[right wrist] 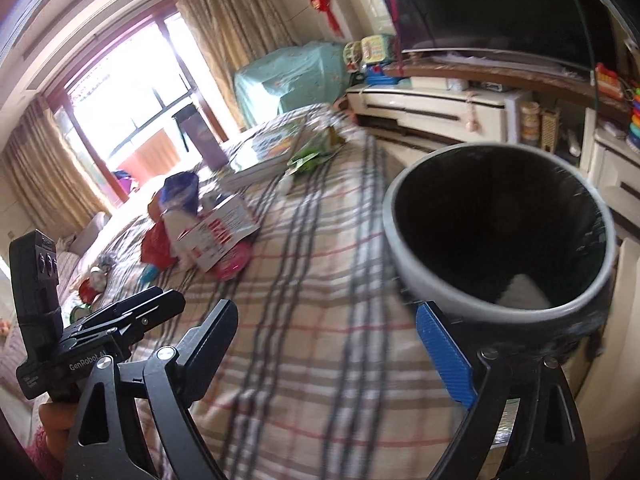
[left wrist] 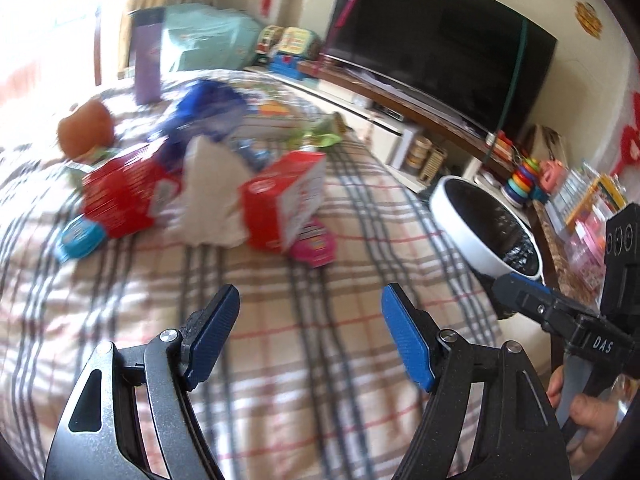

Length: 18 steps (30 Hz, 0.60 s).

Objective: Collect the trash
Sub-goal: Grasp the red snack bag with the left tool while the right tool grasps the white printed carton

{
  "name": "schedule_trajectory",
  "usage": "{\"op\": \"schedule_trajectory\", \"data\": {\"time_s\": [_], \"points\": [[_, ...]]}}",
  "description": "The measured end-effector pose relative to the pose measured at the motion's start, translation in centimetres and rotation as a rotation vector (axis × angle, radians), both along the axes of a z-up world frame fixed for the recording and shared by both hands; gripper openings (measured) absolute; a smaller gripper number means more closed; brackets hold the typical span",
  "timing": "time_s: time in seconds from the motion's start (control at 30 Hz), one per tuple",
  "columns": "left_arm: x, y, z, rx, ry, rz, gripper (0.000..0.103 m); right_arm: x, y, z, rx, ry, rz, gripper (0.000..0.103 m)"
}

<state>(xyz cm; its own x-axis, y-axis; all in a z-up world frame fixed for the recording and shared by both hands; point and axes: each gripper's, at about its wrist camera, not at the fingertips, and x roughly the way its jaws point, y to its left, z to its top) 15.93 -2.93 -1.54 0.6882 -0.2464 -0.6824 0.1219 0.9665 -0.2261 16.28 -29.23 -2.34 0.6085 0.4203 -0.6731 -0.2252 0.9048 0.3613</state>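
so the trash sits in a heap toward the far left of a plaid cloth [left wrist: 320, 320], soft and rumpled, cream with grey and red stripes, spread over a wide surface. two red cardboard boxes, the left red box [left wrist: 120, 196] and the right red box [left wrist: 284, 200], flank a crumpled white paper or tissue [left wrist: 212, 200]. a pink packet [left wrist: 314, 246] peeks from under the right box, and a flat teal lid-like piece [left wrist: 78, 238] lies at the near left of the heap. behind them is a crinkled blue bag [left wrist: 204, 108], an orange-brown rounded thing [left wrist: 84, 124] too blurred to name, and a green wrapper [left wrist: 320, 136] near some flat books.

the left gripper [left wrist: 310, 328] hovers over bare cloth near the pile, its ribbed blue pads standing wide apart with nothing between them. the right gripper [right wrist: 336, 344] is also spread wide and empty; one of its fingers [right wrist: 444, 356] is just beside the round bin [right wrist: 404, 256], a smooth pale rim around a glossy black liner. the bin's base is hidden, and something pale inside it is hard to make out. whether the finger touches the bin i cannot tell.

motion blur smears most labels. at the far side a big dark tv screen [left wrist: 440, 48] stands on a long cream and wood cabinet with toys, red paper ornaments hang on the wall, and beige curtains frame a bright window [right wrist: 120, 96]. a hand shows at each picture's lower edge, cut off.
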Motion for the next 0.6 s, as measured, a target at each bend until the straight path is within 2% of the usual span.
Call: {"op": "schedule_trajectory", "data": {"time_s": [0.27, 0.6], "points": [[-0.8, 3.9, -0.8, -0.015, 0.014, 0.075, 0.075, 0.6, 3.4, -1.0, 0.038, 0.021, 0.034, 0.092], [-0.8, 7.5, -1.8, -0.022, 0.031, 0.148, 0.075, 2.6, 6.0, -2.3, 0.075, 0.103, 0.041, 0.092]]}}
